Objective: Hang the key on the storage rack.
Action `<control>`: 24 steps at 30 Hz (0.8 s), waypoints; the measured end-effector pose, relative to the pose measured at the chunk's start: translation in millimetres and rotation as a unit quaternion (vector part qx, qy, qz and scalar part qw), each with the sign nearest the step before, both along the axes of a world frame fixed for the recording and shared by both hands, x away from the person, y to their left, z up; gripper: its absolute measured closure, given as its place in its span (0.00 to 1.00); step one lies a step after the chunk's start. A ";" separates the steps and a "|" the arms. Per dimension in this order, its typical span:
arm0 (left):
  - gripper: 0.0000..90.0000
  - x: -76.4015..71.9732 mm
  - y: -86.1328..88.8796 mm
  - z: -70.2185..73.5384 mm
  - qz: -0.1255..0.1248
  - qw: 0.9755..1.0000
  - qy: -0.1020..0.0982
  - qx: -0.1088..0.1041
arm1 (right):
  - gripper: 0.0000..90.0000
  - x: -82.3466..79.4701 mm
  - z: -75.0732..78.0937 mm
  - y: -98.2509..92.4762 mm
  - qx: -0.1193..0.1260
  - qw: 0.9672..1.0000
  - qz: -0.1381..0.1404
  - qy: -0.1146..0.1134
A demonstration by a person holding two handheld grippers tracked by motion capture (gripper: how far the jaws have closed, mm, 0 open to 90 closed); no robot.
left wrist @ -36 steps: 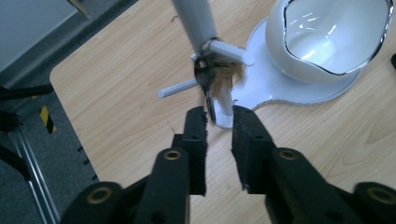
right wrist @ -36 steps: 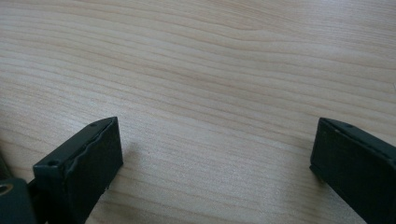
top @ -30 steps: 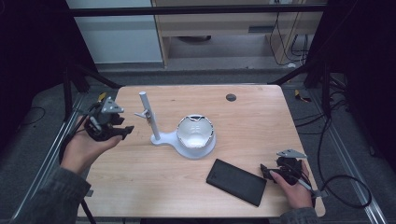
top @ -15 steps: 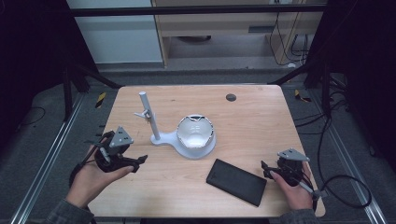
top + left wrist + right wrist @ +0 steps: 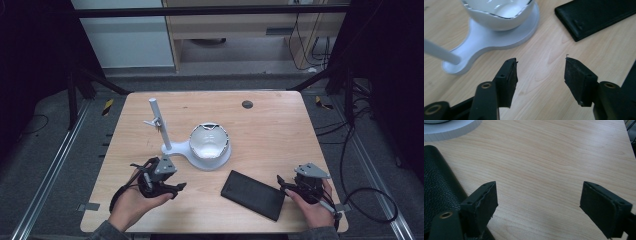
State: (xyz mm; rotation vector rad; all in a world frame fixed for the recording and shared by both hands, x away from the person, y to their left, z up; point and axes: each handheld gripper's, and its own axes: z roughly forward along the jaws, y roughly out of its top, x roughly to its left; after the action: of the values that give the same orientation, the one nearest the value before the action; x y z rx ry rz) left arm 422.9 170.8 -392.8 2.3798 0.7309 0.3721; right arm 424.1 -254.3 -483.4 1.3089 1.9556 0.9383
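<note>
Right gripper (image 5: 283, 183): jaws spread, just been closing, empty; black case (image 5: 253, 194) just left of it. Left gripper (image 5: 176, 188): spread, closing, empty. Risk: flat case skids off pad, toward white stand (image 5: 200, 152).

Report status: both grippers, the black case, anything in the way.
Left gripper open, jaws just closing, nothing between. Right gripper open, empty, beside black case. Case flat on table. Path unobstructed.

Black two-jaw left gripper (image 5: 159, 181), grey three-cornered plate, possibly grey sleeves
</note>
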 end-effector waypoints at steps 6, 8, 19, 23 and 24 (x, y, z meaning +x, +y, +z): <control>0.65 4.2 -19.6 -10.1 -0.016 1.000 0.013 0.003 | 0.19 -3.8 3.7 3.3 0.000 1.000 0.008 -0.010; 0.70 8.1 -29.2 -17.1 -0.025 0.999 0.023 0.003 | 0.19 -5.8 4.5 3.9 0.001 1.000 0.009 -0.010; 0.98 21.1 -53.1 -34.2 -0.046 0.997 0.056 0.010 | 0.19 -6.9 4.2 6.9 -0.005 1.000 0.015 -0.012; 1.00 23.3 -59.8 -38.5 -0.053 0.996 0.064 0.022 | 0.19 -6.4 4.5 6.1 -0.003 1.000 0.015 -0.012; 1.00 23.9 -63.3 -41.0 -0.057 0.996 0.068 0.025 | 0.19 -6.0 4.3 5.8 -0.004 1.000 0.015 -0.013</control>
State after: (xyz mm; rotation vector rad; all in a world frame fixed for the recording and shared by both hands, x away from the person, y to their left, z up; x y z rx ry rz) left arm 446.7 107.5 -433.8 2.5000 0.6500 0.1842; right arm 418.1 -248.5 -479.1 1.2608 1.9620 0.9560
